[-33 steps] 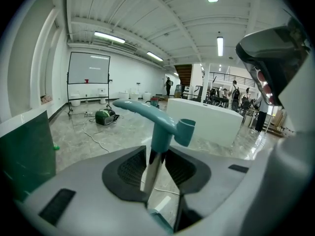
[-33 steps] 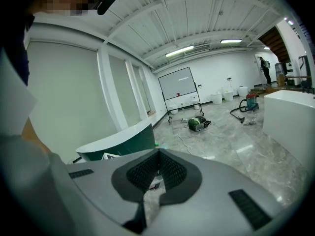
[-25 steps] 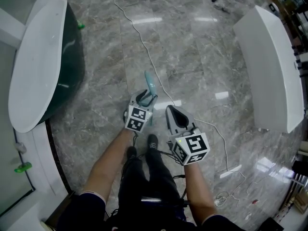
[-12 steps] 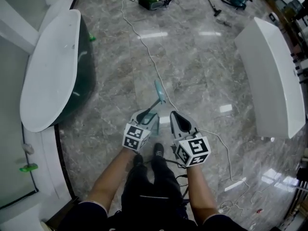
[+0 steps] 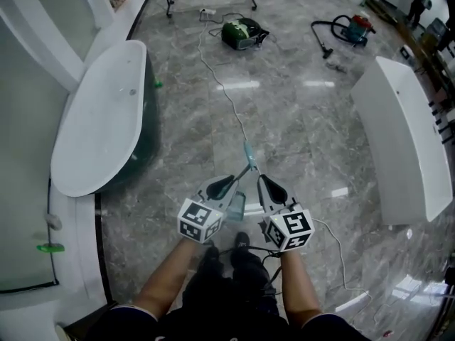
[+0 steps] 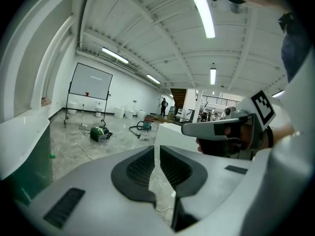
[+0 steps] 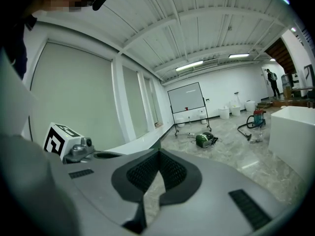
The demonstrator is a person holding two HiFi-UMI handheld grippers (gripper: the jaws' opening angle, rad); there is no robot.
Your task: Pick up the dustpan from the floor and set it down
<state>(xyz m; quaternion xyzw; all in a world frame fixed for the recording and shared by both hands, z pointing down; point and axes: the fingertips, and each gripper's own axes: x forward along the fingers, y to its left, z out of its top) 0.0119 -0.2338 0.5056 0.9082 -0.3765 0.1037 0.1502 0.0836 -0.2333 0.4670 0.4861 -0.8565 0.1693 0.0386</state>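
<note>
Left gripper (image 5: 229,183) first: its jaws have just been closing and stand nearly together, pinching the dustpan's (image 5: 237,204) thin pale edge. Right gripper (image 5: 266,183) just beside it, jaws tip to tip, empty. The pan hangs between both tongs, teal handle poking ahead over the marble floor (image 5: 298,119).

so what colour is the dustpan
The dustpan is pale teal, handle and pan alike; the head view shows it best.
</note>
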